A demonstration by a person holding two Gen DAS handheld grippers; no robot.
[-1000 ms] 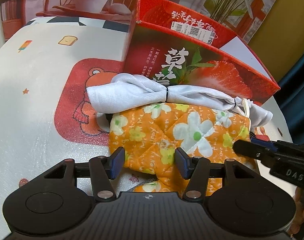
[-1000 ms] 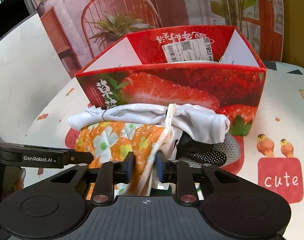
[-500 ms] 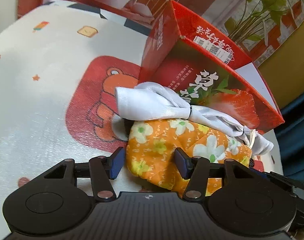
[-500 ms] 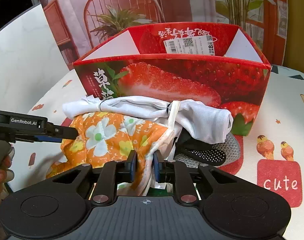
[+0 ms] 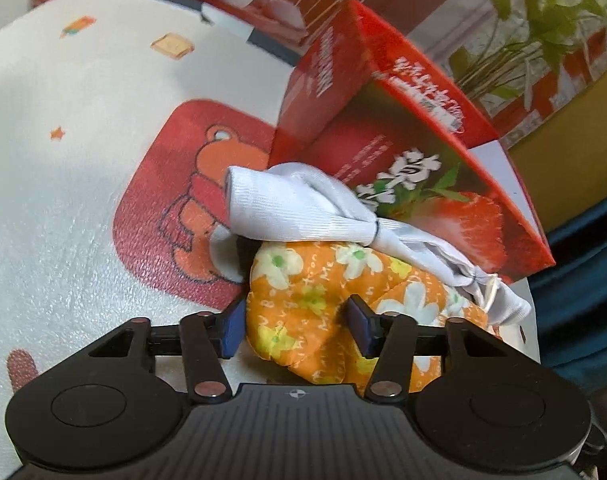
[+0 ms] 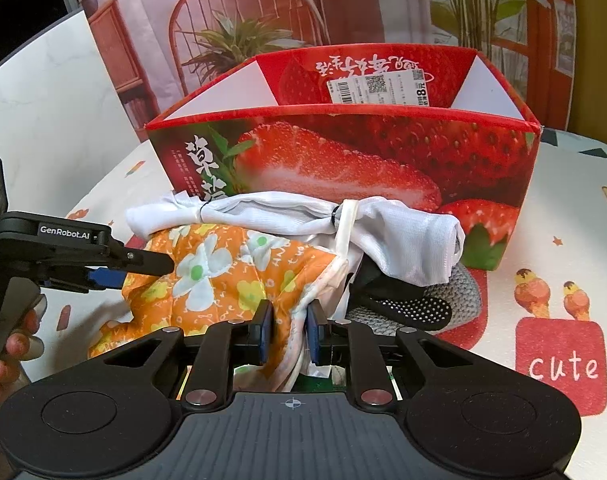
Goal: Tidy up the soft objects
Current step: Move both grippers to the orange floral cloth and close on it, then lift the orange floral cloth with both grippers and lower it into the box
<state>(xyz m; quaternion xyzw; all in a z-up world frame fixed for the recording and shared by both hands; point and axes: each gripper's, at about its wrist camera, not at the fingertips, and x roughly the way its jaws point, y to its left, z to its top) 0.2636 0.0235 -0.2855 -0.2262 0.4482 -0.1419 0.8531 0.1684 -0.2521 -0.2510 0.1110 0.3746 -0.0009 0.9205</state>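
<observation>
Item: orange floral pad (image 5: pixel 319 300), quilted, puffy, creased. Lies on the table (image 5: pixel 75 184) in front of the strawberry box (image 6: pixel 343 168), under a white tied cloth (image 6: pixel 303 212).

My left tongs (image 5: pixel 295 330) have just been closing round its near corner, now touching both sides. My right tongs (image 6: pixel 287 336) are clamped on its white-lined edge.

Reading: two-ended hold nearly made; lift into the box looks next.

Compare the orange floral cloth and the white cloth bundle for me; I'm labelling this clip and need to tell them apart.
The orange floral cloth is patterned with white and yellow flowers; the white cloth bundle is plain. The orange cloth lies underneath, while the white bundle rests on top, against the strawberry box. The white bundle is cinched with dark bands; the orange cloth is loose, its edge pinched by the right gripper. Both are soft fabric outside the box.
</observation>
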